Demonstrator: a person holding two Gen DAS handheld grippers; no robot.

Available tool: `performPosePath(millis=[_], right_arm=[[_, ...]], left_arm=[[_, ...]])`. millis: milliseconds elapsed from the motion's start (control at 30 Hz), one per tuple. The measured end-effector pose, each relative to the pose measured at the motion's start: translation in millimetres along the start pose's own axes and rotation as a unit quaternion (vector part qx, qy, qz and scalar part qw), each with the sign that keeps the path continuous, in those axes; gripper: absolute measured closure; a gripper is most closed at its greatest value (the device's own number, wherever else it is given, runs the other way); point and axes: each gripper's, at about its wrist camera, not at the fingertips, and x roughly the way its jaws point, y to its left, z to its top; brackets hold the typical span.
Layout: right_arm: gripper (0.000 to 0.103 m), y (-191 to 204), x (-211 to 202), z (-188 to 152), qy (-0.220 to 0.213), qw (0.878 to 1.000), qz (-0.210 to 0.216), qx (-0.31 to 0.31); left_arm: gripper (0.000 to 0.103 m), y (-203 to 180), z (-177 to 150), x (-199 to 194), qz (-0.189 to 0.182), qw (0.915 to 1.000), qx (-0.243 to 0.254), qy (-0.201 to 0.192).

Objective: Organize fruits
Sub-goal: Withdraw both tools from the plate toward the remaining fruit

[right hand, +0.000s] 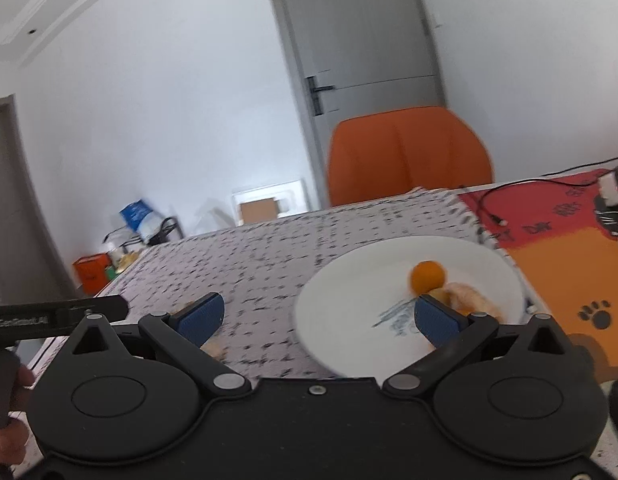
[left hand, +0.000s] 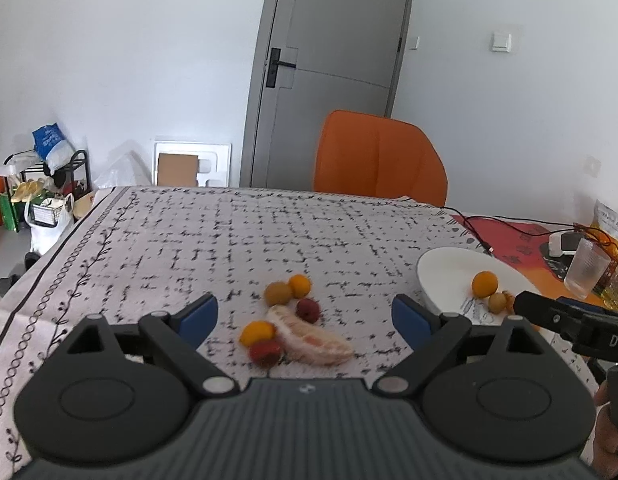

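Left gripper: black two-finger left gripper (left hand: 305, 318) with blue pads, jaws spread wide, nothing between them; it hangs over the loose fruit pile.
Right gripper: matching right gripper (right hand: 319, 322), jaws spread wide and empty, its right pad over the near part of the plate.
Loose fruit: pale pink peeled citrus segment (left hand: 311, 336), two small orange round fruits (left hand: 257, 332) (left hand: 300, 285), two small red fruits (left hand: 265, 353) (left hand: 308, 309) and one olive-brown round fruit (left hand: 278, 293), bunched touching on the patterned grey tablecloth (left hand: 229, 240).
Plate: round white ceramic plate (right hand: 349, 280) to the right of the pile, holding an orange round fruit (right hand: 427, 276) and a few smaller pieces, blurred.
Handling: the small round fruits look light, smooth and prone to rolling, so a pinch across the middle suits them. The segment looks soft and easily crushed; grip it gently across its short width.
Progress: most fruit seems yet to be plated.
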Motion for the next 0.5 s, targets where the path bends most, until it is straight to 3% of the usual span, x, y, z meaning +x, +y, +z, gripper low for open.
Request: performPosePath(millis=[500], right_arm=[[0.000, 35, 14, -8, 0.035, 0.998, 0.039, -0.022]], left_arm=[[0.011, 36, -15, -11, 0.021, 0.9995, -0.022, 0.007]])
